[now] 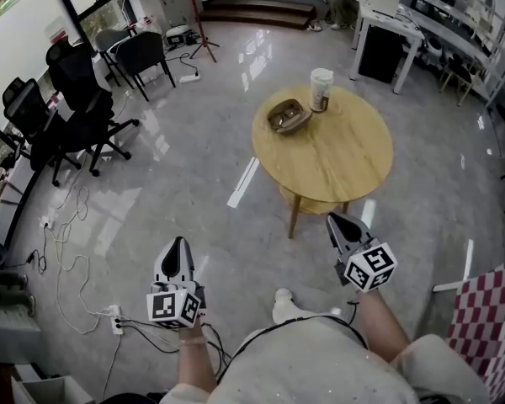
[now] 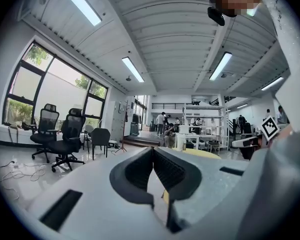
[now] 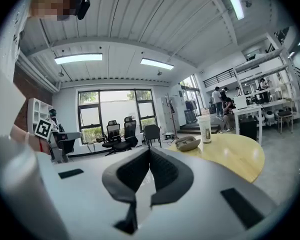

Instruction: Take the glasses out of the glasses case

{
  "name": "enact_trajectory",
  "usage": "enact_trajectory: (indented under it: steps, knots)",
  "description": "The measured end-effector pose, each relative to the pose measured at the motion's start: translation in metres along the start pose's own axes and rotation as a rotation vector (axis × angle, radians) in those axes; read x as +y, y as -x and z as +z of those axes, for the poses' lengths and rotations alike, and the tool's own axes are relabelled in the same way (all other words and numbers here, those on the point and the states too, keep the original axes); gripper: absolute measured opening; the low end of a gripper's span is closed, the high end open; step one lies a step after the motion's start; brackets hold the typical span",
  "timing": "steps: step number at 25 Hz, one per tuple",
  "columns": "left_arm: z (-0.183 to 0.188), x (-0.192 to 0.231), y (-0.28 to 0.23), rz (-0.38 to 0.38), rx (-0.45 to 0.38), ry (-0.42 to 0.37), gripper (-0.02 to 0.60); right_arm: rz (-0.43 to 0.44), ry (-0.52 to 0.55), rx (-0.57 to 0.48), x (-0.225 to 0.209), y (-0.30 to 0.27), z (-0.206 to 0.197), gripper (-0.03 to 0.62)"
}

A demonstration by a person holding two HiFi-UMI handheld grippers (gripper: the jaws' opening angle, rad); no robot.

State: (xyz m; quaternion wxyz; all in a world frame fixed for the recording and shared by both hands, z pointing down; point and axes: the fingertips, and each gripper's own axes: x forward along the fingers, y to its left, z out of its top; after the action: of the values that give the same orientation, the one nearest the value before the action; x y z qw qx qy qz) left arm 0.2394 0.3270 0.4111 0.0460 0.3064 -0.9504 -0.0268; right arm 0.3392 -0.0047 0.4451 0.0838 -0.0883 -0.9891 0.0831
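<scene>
Glasses case [image 1: 288, 116] handling is judged not yet begun, since neither tool is within reach of it. Nearest, at 7 o'clock in the head view, the left gripper [image 1: 178, 247] is held low in front of the body. In its own view its jaws are seen pressed together at the tips with nothing between them. At 5 o'clock the right gripper [image 1: 337, 224] is carried the same way, clenched on nothing, its jaws aimed toward the table [image 1: 345, 162]. Both tools are probably kept low and closed because the table is only being approached.

Further out, at about 1 o'clock, the round wooden table is seen on the pale floor. The case lies on the tabletop near its 11 o'clock edge. A tall paper cup [image 1: 321, 89] stands upright just beside the case at the 12 o'clock edge. Whether the glasses lie inside cannot be made out at this range.

The right gripper is judged the likelier one for the first reach, as the case appears ahead of its jaws. Farthest, at 10 o'clock, black office chairs [image 1: 76, 99] are grouped by the windows.
</scene>
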Motion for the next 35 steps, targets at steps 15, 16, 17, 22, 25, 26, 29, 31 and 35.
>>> enact_trajectory:
  steps: [15,16,17,22,25,26,29,31,35]
  knots:
    - [-0.001,0.016,-0.077,0.026,0.031,-0.025,0.005,0.025,-0.039,0.032,-0.047,-0.078,-0.003,0.006]
    - [0.000,0.016,-0.080,0.021,0.030,-0.029,0.005,0.022,-0.042,0.032,-0.049,-0.080,-0.004,0.006]
    - [0.000,0.016,-0.083,0.017,0.028,-0.032,0.005,0.019,-0.045,0.031,-0.050,-0.081,-0.005,0.006]
    - [0.001,0.011,-0.092,0.006,0.030,-0.046,0.005,0.018,-0.057,0.036,-0.057,-0.083,-0.006,0.006]
    - [0.000,0.007,-0.096,-0.006,0.039,-0.067,0.005,0.014,-0.056,0.039,-0.062,-0.083,-0.005,0.006]
    - [0.000,0.007,-0.097,-0.008,0.036,-0.067,0.005,0.010,-0.056,0.037,-0.063,-0.083,-0.005,0.006]
    - [0.002,0.015,-0.108,-0.013,0.025,-0.070,0.005,-0.003,-0.058,0.025,-0.068,-0.091,-0.003,0.006]
    - [0.004,0.022,-0.121,-0.022,0.019,-0.074,0.005,-0.016,-0.062,0.017,-0.072,-0.098,0.000,0.006]
    - [0.014,0.028,-0.154,-0.045,-0.008,-0.066,0.005,-0.051,-0.076,-0.004,-0.087,-0.110,0.006,0.006]
